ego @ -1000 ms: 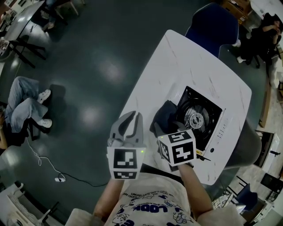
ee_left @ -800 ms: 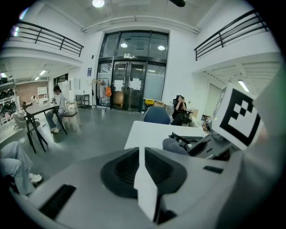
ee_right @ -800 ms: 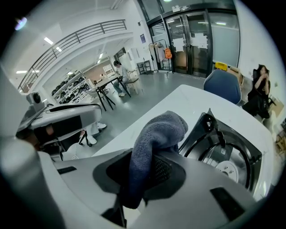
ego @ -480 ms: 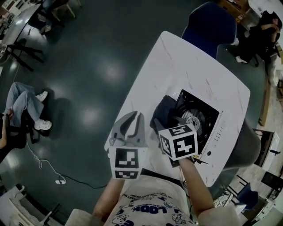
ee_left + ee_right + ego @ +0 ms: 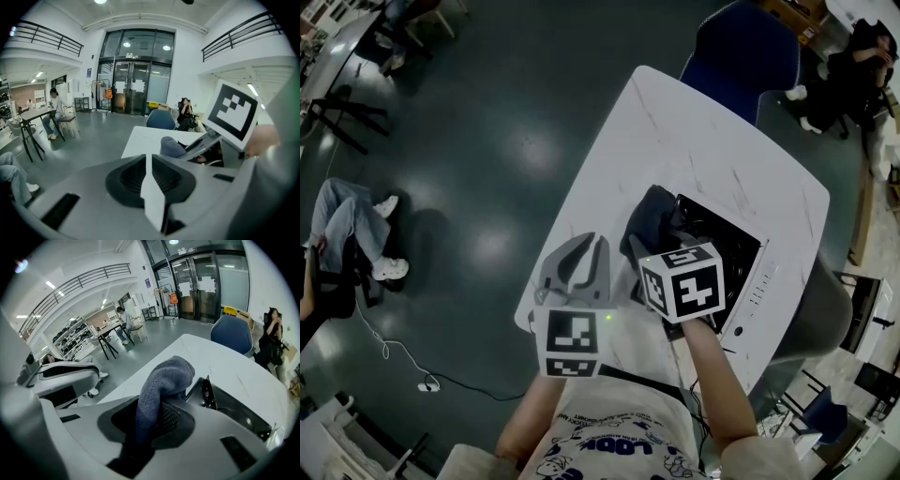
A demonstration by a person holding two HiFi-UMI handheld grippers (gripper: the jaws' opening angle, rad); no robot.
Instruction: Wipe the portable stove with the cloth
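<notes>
The portable stove (image 5: 733,251), black on top with a white front panel, sits at the right of the white table (image 5: 694,141). A dark blue-grey cloth (image 5: 650,217) lies bunched against the stove's left edge. My right gripper (image 5: 662,246) is shut on the cloth (image 5: 165,378), which hangs over the jaws next to the stove's black rim (image 5: 220,401). My left gripper (image 5: 581,261) hovers over the table's near-left edge, left of the cloth, and its jaws (image 5: 151,174) are shut with nothing between them. The cloth (image 5: 171,146) also shows in the left gripper view.
A blue chair (image 5: 741,47) stands at the table's far end. One person sits at the far right (image 5: 855,66) and another on the floor side at the left (image 5: 347,225). A white cable (image 5: 394,349) lies on the dark floor. The table's left edge is close to my left gripper.
My right gripper has slid the cloth a little farther away along the stove's left edge. The left gripper has stayed about where it was, still shut.
</notes>
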